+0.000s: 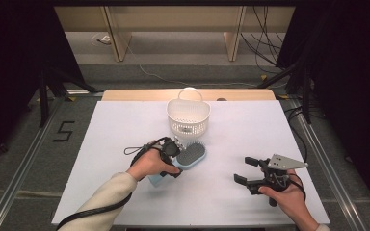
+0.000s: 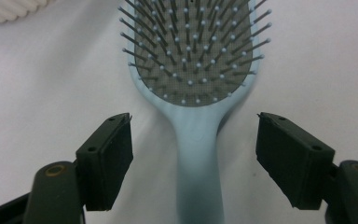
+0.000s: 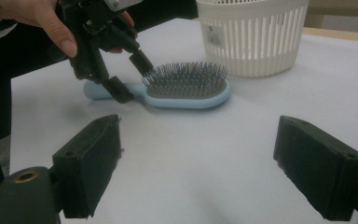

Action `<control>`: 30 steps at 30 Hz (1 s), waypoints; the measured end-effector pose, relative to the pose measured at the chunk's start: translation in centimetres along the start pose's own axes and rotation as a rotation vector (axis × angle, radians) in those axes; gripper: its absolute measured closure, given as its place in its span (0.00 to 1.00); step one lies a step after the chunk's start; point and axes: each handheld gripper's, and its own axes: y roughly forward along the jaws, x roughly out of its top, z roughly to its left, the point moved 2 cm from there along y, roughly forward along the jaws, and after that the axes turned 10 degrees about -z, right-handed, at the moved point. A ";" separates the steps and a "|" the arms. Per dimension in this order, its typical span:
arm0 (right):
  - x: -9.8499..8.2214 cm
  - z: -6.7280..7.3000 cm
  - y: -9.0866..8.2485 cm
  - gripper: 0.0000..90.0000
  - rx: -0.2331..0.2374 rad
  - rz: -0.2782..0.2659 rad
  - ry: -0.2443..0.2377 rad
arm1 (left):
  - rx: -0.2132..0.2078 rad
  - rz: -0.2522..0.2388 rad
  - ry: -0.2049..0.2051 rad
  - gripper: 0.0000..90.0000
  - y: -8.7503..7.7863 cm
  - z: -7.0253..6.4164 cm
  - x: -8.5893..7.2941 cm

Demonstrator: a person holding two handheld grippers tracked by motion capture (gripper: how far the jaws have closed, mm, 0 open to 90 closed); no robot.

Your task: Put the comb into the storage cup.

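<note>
At centre frame in the high view, the left hand-held gripper (image 1: 176, 153) bends over a pale blue plastic paddle hairbrush with grey bristles (image 1: 191, 156) lying on the white worktop (image 1: 250, 130), below a white slotted plastic basket (image 1: 188, 115); the right hand-held gripper (image 1: 247, 170) waits lower right, jaws spread and empty. The left gripper view has the jaws straddling the brush's neck, pads clear. In the right gripper view, brush and basket sit upper centre. Judged: grasp under way; next, close squarely on the handle, then lift.
</note>
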 end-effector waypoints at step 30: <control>0.0 -0.1 0.0 0.18 -0.005 0.002 -0.001 | -0.042 0.129 -0.020 0.49 1.2 0.5 0.4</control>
